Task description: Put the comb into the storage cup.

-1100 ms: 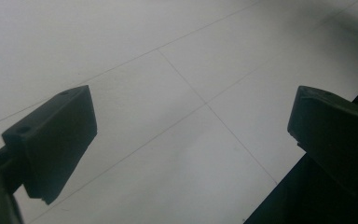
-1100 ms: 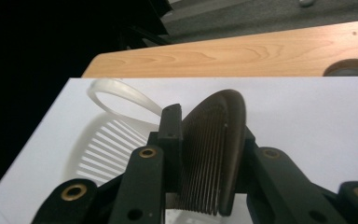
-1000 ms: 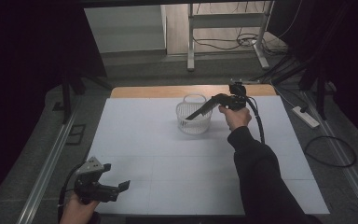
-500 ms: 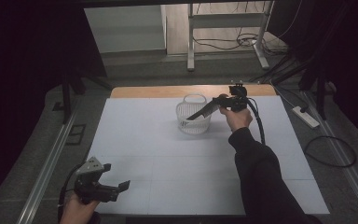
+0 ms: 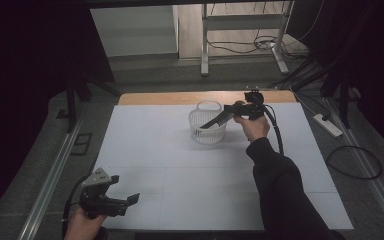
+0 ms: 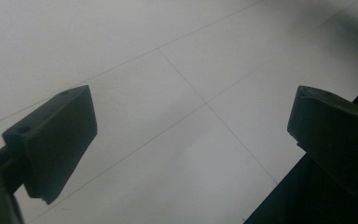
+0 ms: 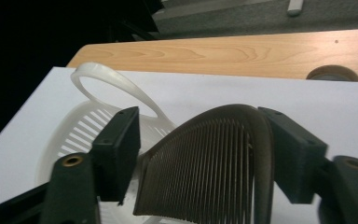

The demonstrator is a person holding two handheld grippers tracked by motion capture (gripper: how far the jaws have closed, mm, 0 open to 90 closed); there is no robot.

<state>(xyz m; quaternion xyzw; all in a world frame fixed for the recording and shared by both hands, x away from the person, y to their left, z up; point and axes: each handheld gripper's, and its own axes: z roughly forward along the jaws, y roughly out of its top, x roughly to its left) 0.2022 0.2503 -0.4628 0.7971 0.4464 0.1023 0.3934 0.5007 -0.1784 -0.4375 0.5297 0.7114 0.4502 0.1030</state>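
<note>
The broad bench (image 5: 180, 180), covered in white sheeting with a strip of pale wood along its far edge, lies mostly bare across its middle and near half, leaving wide open room between the two hands. Near the far edge, about midway along it, sits a white slotted plastic basket with a hooped handle (image 5: 208, 125), well apart from both side edges. The right hand-held gripper (image 5: 215, 121) reaches over the basket from the right; its jaws have just been opening, and between them lies a dark brown ribbed, curved plastic piece (image 7: 214, 158) shaped like a scoop. The right gripper view shows the fine parallel slats of this piece, its rim against the right jaw and a gap at the left jaw, with the basket (image 7: 88, 135) just beneath; the high view gives only a dark sliver there. The left hand-held gripper (image 5: 130, 202) hovers at the near left corner, jaws spread wide with nothing between them over the bare sheet, as the left gripper view confirms.
</note>
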